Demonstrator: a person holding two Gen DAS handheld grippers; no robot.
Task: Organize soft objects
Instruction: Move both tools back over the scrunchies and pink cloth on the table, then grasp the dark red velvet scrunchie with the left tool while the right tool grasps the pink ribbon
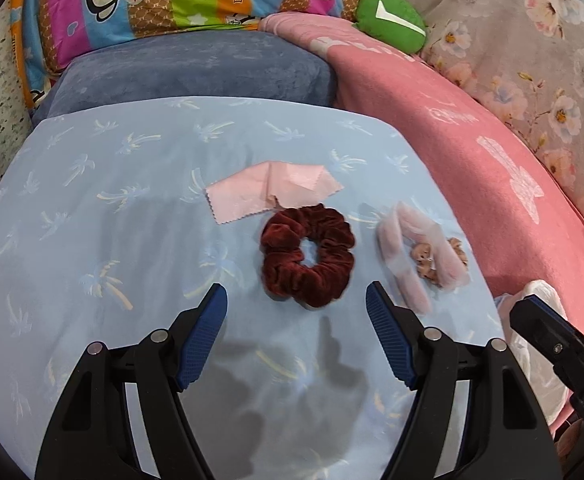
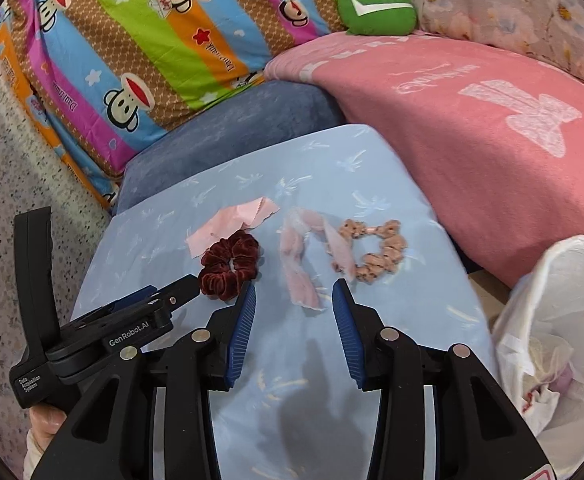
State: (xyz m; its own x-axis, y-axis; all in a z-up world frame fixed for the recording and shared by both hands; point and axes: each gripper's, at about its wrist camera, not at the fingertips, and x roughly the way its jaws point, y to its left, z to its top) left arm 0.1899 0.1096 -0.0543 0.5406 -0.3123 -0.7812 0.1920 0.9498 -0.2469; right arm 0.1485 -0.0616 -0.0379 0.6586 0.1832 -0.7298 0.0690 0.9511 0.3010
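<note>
My left gripper (image 1: 296,300) sits at the bottom centre of its own view, fingers spread wide with nothing between them, tilted down over the light blue cloth (image 1: 112,208). The dark red scrunchie (image 1: 307,254) lies just ahead of the gap, at mid-frame, flat on the cloth. In the right wrist view that same tool comes in from the lower left, its black body angled up and to the right, tip close to the scrunchie, and I can see part of a hand (image 2: 46,420) on its handle at the bottom left edge.

My right gripper (image 2: 293,294) is also at bottom centre of its view, jaws apart and empty, hovering above the cloth. Just beyond its tips lies a pale pink ribbon (image 2: 299,264), bent into an upside-down V. To the right of that, its left side under one leg of the ribbon, is a spotted peach scrunchie (image 2: 383,256). Left of the ribbon, a pink wiping cloth (image 2: 232,222) lies flat, with the red scrunchie overlapping its near edge.

At the right edge I see a white plastic bag (image 2: 551,320), mouth open. Behind the blue cloth are a blue cushion (image 1: 196,68), a pink blanket (image 2: 471,128), a striped monkey-print pillow (image 2: 132,40) at upper left and a green plush (image 2: 375,10) at top.
</note>
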